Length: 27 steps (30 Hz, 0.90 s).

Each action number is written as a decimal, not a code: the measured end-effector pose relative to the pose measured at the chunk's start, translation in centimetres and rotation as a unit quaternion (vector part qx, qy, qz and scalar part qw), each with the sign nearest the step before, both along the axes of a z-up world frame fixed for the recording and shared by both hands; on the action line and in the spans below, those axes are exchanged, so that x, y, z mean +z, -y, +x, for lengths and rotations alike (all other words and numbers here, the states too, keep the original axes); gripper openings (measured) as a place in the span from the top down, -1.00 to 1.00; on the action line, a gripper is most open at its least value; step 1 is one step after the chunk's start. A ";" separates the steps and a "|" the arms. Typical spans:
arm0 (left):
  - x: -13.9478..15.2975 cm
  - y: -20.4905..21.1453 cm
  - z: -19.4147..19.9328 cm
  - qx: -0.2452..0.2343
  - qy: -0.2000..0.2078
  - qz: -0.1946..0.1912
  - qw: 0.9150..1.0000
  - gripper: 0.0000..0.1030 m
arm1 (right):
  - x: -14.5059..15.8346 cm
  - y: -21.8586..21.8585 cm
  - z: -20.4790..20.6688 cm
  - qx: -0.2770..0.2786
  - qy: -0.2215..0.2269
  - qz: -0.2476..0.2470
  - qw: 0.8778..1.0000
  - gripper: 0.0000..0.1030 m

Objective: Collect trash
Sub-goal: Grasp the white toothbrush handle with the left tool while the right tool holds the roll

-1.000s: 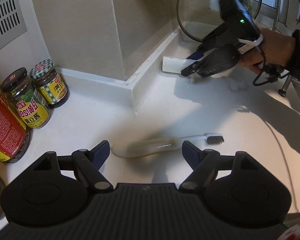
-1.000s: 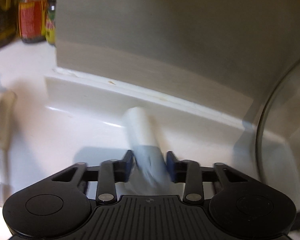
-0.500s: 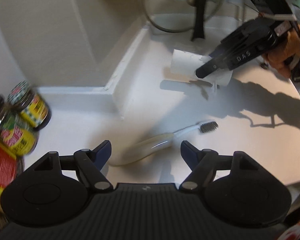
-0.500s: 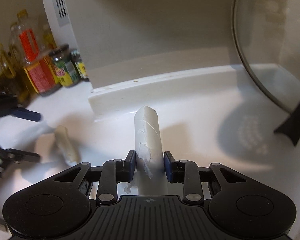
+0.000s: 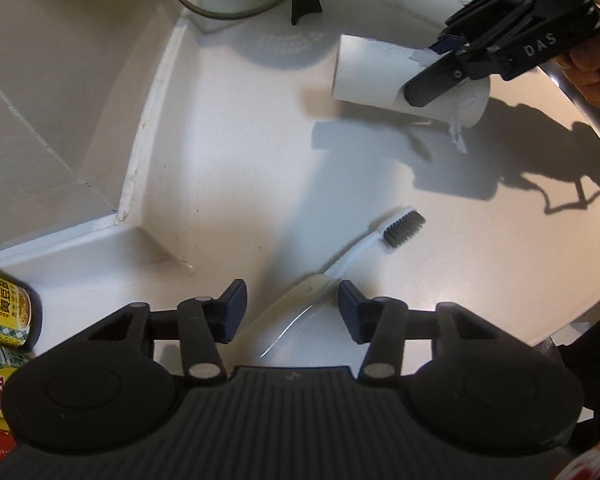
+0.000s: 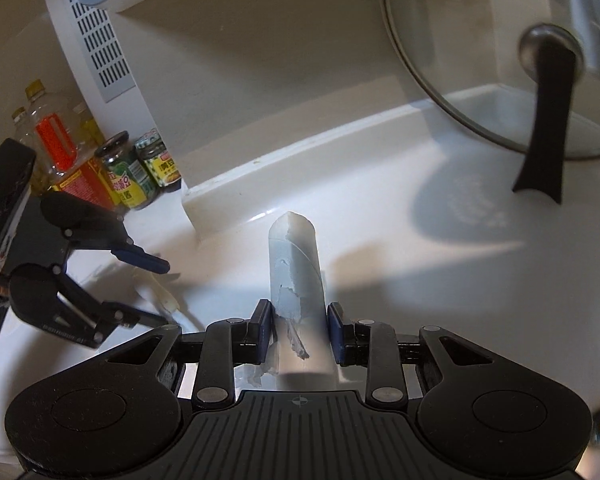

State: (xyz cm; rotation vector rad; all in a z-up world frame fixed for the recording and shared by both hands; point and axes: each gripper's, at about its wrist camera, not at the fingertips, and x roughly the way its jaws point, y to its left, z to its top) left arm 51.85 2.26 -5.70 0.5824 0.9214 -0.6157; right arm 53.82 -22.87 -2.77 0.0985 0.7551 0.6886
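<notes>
While the right gripper [image 6: 295,330] now holds the cardboard roll core [image 6: 296,276] clamped clear above the worktop [image 5: 228,184] | left gripper [image 5: 292,306], jaws apart, has closed in around the toothbrush [image 5: 340,264] handle mid-worktop | roll secured, toothbrush grasp next

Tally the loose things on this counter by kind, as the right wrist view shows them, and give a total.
Cardboard tube: 1, held in the right gripper
Toothbrush: 1, between the left gripper's open fingers
Glass pot lid: 1
Jars: 2
Bottles: at least 2; those behind are unclear
Total: at least 7
</notes>
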 end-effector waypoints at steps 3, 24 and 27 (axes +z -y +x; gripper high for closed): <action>-0.2 0.0 0.4 0.013 -0.017 0.003 1.000 0.24 | -0.3 0.4 -0.4 -0.009 -0.003 0.005 1.000 0.41; 0.0 0.6 -3.2 0.156 -0.034 -0.043 0.986 0.64 | -1.1 1.3 -2.4 -0.037 -0.023 0.022 0.999 0.41; -0.1 0.6 -3.9 0.202 -0.029 -0.064 0.977 0.65 | -1.1 1.7 -2.8 -0.049 -0.027 0.023 0.998 0.41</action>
